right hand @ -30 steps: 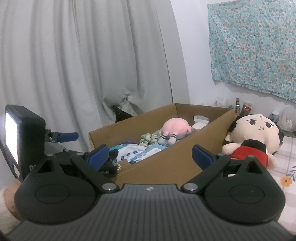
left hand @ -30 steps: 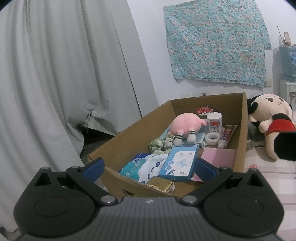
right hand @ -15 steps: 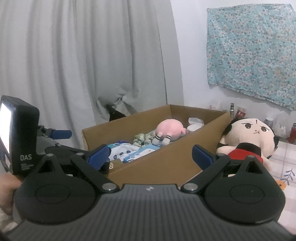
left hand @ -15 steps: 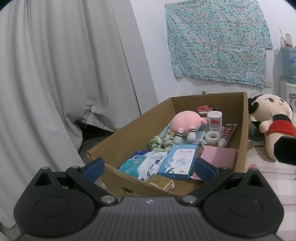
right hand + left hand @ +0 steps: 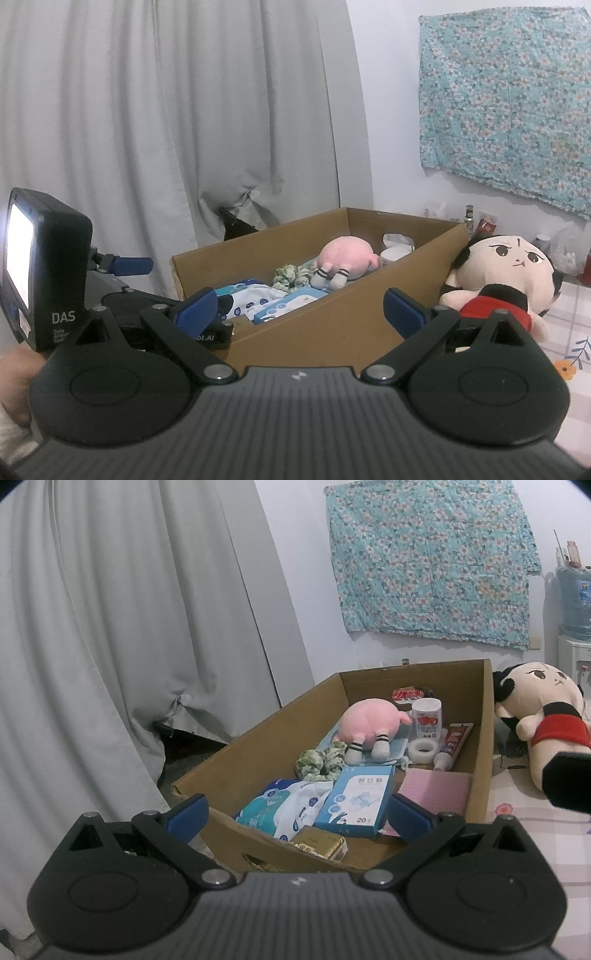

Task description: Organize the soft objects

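Left claw (image 5: 297, 814): spread, empty, above the near end of the cardboard box (image 5: 258, 746); right claw (image 5: 301, 308): spread, empty, beside the box wall. Soft items, left to right: green scrunchie (image 5: 319, 762) and pink plush (image 5: 365, 725) in the box, big-headed doll (image 5: 543, 716) on the bed outside. Advice: approach each from above and pinch its fullest part.

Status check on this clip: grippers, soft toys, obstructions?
Left gripper open, empty. Right gripper open, empty. Pink plush in cardboard box; big-headed doll outside it. Nothing blocking.
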`<move>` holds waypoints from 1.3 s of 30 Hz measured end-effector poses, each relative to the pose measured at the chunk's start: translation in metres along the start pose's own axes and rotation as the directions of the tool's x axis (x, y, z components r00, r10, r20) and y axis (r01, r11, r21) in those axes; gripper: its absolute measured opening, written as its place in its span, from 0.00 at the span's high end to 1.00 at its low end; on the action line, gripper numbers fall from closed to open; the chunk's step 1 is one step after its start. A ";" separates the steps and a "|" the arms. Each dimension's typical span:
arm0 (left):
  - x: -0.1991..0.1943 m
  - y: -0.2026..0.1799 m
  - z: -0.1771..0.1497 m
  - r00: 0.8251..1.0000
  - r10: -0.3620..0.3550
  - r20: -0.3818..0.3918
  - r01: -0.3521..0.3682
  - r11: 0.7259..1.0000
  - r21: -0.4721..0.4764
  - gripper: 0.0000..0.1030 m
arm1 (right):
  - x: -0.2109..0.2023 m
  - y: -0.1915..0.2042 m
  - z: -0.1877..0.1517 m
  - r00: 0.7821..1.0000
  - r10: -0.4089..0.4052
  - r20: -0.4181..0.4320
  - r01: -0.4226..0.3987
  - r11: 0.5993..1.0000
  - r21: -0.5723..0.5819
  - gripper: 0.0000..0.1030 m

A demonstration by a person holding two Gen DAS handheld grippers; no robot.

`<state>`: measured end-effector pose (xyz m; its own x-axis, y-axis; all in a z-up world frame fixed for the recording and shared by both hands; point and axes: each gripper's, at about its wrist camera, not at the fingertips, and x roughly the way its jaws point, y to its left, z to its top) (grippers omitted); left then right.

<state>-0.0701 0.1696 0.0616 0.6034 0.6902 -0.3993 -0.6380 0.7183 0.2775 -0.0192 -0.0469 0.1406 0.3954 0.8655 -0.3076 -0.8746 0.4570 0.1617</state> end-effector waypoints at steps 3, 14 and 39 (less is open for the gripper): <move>0.000 -0.001 0.000 1.000 0.000 -0.001 0.000 1.000 0.000 0.00 | -0.001 0.001 0.001 1.000 0.003 0.006 -0.003 1.000 0.001 0.06; 0.000 0.000 0.000 1.000 0.000 -0.002 0.000 1.000 0.000 0.00 | -0.002 0.000 0.002 1.000 0.001 0.007 -0.001 1.000 0.005 0.06; 0.001 0.000 0.000 1.000 0.010 0.001 -0.010 1.000 0.002 0.00 | 0.002 0.001 0.003 1.000 0.005 -0.006 -0.004 1.000 0.013 0.05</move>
<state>-0.0694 0.1709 0.0609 0.5974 0.6974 -0.3958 -0.6432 0.7115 0.2830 -0.0181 -0.0445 0.1432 0.3896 0.8663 -0.3127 -0.8726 0.4558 0.1755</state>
